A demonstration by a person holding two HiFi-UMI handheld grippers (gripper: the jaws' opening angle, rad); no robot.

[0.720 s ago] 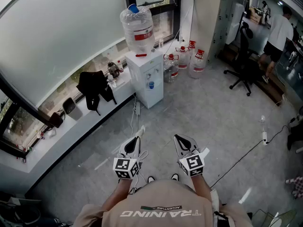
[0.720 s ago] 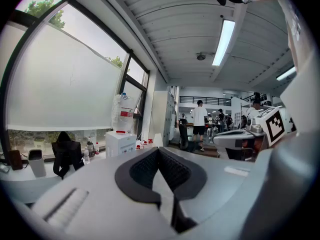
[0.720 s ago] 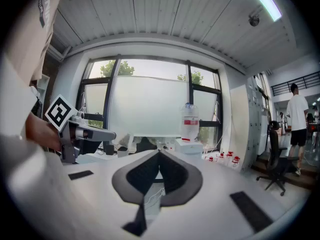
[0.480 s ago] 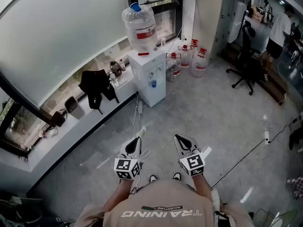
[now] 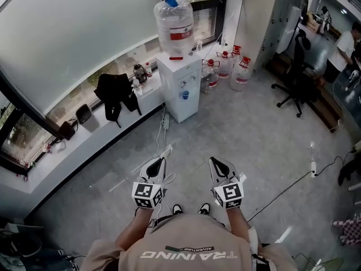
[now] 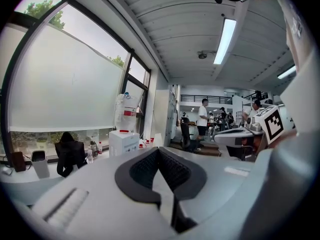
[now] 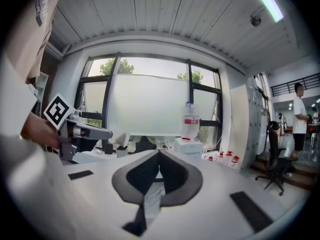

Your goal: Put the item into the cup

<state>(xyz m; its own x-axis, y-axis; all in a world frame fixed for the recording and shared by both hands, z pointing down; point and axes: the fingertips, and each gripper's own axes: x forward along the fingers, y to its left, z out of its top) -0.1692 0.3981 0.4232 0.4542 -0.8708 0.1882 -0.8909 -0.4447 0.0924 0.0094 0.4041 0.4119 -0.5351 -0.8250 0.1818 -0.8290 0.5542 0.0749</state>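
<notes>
Hovering side by side above the floor (image 5: 254, 134), the left tool (image 5: 158, 164) and right tool (image 5: 217, 162) each have jaws pressed together on nothing (tips touching in both gripper views). A small blue cup (image 5: 184, 95) sits far ahead in the dispenser (image 5: 177, 72) niche.

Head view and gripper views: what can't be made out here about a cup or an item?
Cup, item: none recognisable in any view.
Blue thing on the water dispenser: head view, too small to name.
Right gripper: pale wiry scrap behind its closed tips, too small; held or background, unclear.
Left gripper: closed, nothing visible between.
</notes>
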